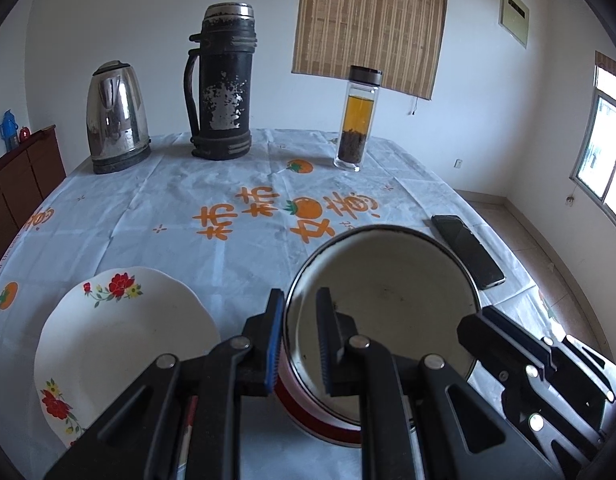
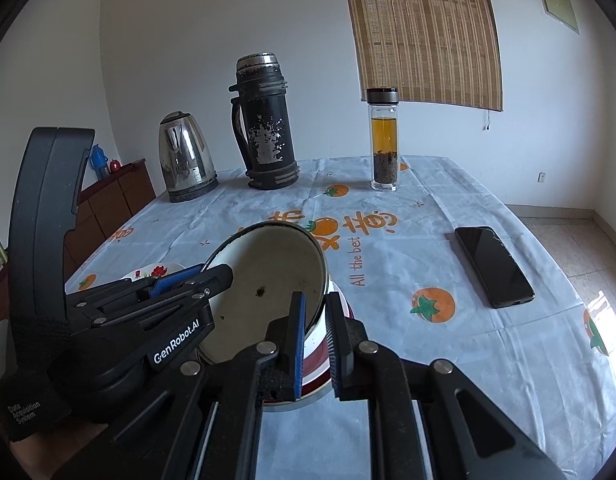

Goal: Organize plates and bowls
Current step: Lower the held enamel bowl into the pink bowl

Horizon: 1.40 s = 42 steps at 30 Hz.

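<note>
So the enamel bowl (image 1: 381, 312) is tipped up on its side, mouth facing back toward the cameras and a bit upward, red-banded outer wall down near the tablecloth (image 1: 156, 200). It sits near the front edge of the table, just right of the flowered plate (image 1: 120, 344), which lies flat on the cloth.

Both grippers come in from the near side, angled downward. The left gripper (image 1: 302, 344) has its jaws pinched tight on the bowl's left rim, one blue pad outside the wall, the other inside. The right gripper (image 2: 315, 344) is doing the same on the right rim, jaws nearly closed with the thin wall squeezed between them. So the bowl is held on both sides at once.

Further back stand a kettle (image 1: 116, 118), a beat-up black thermos (image 1: 224, 84) and a glass tea bottle (image 1: 357, 118). A phone (image 2: 493, 266) lies flat off to the right.
</note>
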Each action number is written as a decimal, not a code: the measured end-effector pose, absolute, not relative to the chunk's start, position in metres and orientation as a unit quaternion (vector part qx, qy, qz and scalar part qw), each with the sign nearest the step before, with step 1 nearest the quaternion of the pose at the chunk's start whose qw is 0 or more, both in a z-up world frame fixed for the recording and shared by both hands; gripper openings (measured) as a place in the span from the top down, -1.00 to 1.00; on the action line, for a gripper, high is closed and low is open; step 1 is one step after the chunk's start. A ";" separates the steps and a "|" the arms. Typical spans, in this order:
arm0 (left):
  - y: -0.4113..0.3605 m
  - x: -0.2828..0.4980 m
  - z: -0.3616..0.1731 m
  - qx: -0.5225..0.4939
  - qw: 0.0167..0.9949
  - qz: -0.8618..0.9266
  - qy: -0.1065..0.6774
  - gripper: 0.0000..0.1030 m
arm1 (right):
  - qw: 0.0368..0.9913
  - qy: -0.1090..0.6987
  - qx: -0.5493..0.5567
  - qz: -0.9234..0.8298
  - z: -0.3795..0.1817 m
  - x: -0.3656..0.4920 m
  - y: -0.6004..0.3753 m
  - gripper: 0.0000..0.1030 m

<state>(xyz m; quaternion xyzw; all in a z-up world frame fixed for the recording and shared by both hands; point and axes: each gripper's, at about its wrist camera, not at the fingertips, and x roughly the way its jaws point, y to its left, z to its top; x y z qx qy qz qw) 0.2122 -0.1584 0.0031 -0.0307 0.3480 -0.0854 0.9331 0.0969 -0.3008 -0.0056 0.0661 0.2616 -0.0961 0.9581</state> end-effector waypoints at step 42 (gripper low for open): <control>-0.164 0.224 -0.015 -0.004 0.919 -0.075 0.388 0.72 | 0.940 0.309 0.130 -0.067 -0.026 0.114 -0.320 0.72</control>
